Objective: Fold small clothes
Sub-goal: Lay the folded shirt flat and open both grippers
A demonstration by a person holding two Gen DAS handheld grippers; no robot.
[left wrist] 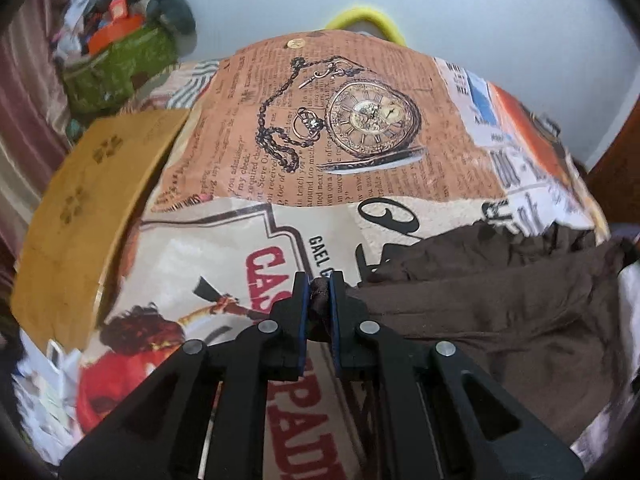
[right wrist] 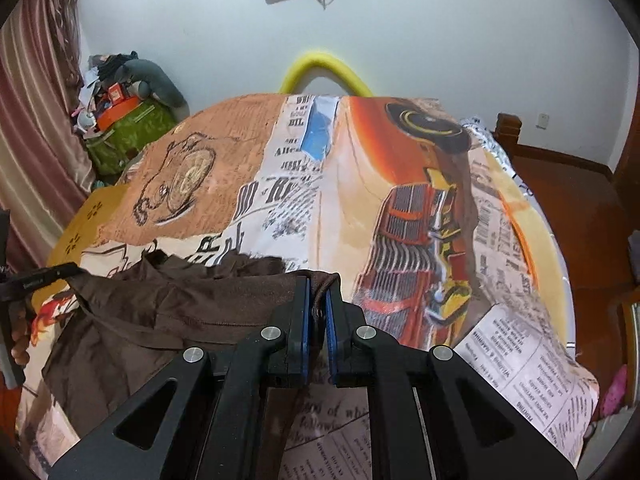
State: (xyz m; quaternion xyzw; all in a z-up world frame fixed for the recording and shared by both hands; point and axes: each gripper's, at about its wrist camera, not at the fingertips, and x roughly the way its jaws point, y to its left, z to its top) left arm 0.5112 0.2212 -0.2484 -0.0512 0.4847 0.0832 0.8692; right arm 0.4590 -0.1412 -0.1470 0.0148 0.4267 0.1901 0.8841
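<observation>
A dark brown garment (left wrist: 500, 300) lies on a table covered with a printed cloth (left wrist: 340, 128). My left gripper (left wrist: 319, 280) is shut on the garment's left edge, a bunched brown corner between the pads. In the right wrist view the same garment (right wrist: 160, 312) stretches to the left. My right gripper (right wrist: 318, 284) is shut on its right edge, with a brown hem and cord pinched between the blue pads. The left gripper's black body (right wrist: 36, 280) shows at the far left of that view. The garment hangs taut between the two grippers, partly lifted off the cloth.
A yellow-brown board (left wrist: 88, 208) lies at the table's left side. A green bag heaped with clutter (left wrist: 120, 56) stands by the curtain. A yellow foam arc (right wrist: 324, 68) rises behind the table. A dark wooden floor and furniture (right wrist: 560, 168) are to the right.
</observation>
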